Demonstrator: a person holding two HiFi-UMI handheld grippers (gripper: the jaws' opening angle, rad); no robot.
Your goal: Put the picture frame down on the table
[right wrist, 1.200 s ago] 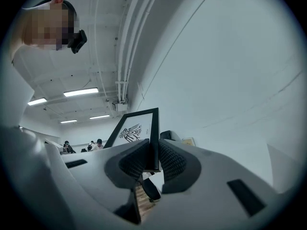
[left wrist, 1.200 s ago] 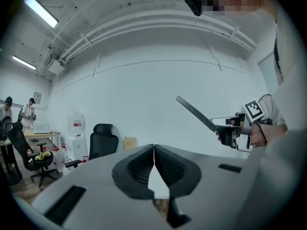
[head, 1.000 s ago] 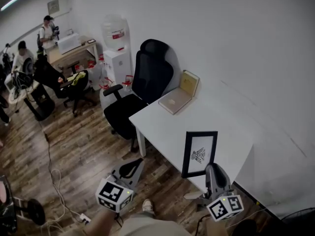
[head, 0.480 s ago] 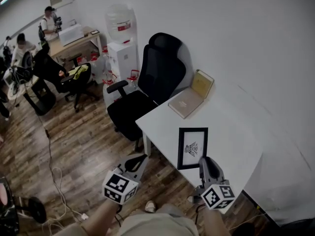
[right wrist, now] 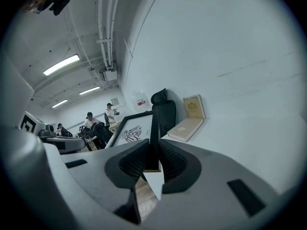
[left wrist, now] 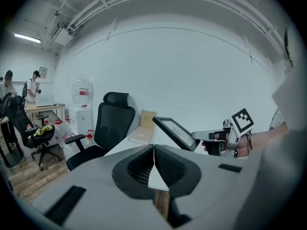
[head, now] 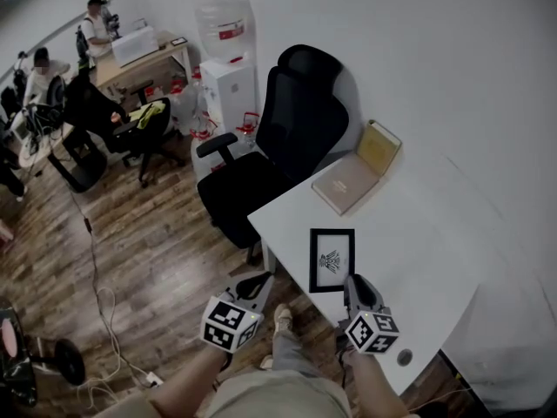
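A black picture frame [head: 332,259] with a white mat and a small dark drawing hangs tilted over the near edge of the white table [head: 418,233]. My right gripper [head: 352,291] is shut on the frame's lower right edge; in the right gripper view the frame [right wrist: 136,131] stands between the jaws, its edge pinched at the right gripper [right wrist: 153,153]. My left gripper [head: 253,287] is off the table's left side over the floor, shut with nothing in it. The left gripper [left wrist: 153,152] sees the frame [left wrist: 175,133] from the side, held by the other gripper.
An open tan book box [head: 359,171] leans against the wall at the table's far end. A black office chair [head: 274,146] stands beside the table. A water dispenser [head: 228,68], a desk, chairs and people are at the back left. Cables lie on the wooden floor [head: 130,251].
The frame has moved left and lower in view, tilting flatter over the table's near edge with the right gripper. The left gripper shifted right. The head view panned, showing more table.
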